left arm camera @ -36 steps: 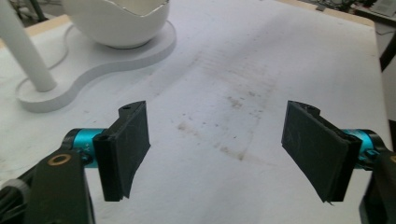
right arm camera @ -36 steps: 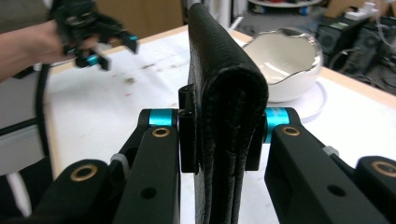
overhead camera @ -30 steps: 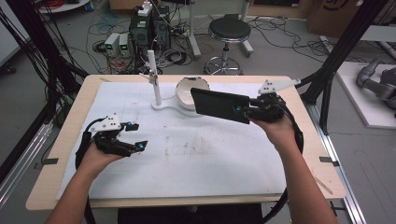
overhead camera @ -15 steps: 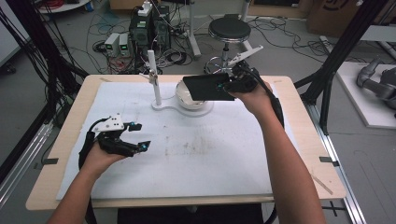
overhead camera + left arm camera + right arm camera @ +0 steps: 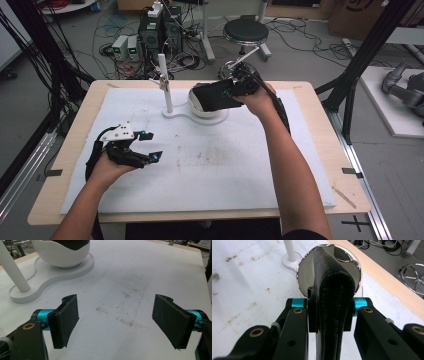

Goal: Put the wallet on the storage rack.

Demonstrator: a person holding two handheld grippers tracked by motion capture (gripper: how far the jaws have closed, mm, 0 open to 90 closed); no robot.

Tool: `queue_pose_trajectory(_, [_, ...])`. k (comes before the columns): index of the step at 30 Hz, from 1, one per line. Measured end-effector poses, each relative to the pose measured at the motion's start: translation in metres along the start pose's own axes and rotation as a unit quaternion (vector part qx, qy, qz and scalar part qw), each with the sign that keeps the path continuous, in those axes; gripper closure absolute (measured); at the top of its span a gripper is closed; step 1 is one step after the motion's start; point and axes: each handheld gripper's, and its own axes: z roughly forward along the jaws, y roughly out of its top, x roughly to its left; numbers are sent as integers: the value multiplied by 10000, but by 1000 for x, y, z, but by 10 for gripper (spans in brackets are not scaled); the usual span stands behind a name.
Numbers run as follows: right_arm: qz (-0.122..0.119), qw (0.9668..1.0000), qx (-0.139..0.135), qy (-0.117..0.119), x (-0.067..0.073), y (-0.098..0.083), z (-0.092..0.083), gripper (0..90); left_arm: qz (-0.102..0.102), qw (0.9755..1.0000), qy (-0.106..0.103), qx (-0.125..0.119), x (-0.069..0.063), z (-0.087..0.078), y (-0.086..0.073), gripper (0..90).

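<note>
White-padded table (image 5: 210, 170) — right hand-held gripper (image 5: 329, 312) clamps black wallet (image 5: 332, 290) upright between its jaws — over bowl (image 5: 305, 275).

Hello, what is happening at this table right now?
A person works with a two-jaw gripper in each hand. The right gripper is clamped on a black folded leather wallet, holding it above the white bowl on a white stand. The left gripper hangs open over the white table mat, holding nothing.

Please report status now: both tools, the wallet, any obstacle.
Left tool open, empty. Right tool shut on wallet, over white bowl. White post beside bowl.
</note>
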Motion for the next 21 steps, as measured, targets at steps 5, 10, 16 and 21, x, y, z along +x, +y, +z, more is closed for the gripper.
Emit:
queue_pose_trajectory(5, [153,9998,42,121,-4,0,9,743,-9,10000,-13,8,-1,1,0,212])
queue_pose_trajectory(10, [216,9996,10,182,-8,0,14,743,5,9999,-98,94,-3,6,-1,212])
queue_pose_trajectory(16, [335,9994,18,28,-13,-1,16,648,30,9998,-136,114,-4,7,0,212])
queue_pose_trajectory(21, [416,9987,-126,-283,-14,-3,9,544,57,9998,-129,150,-4,7,-1,212])
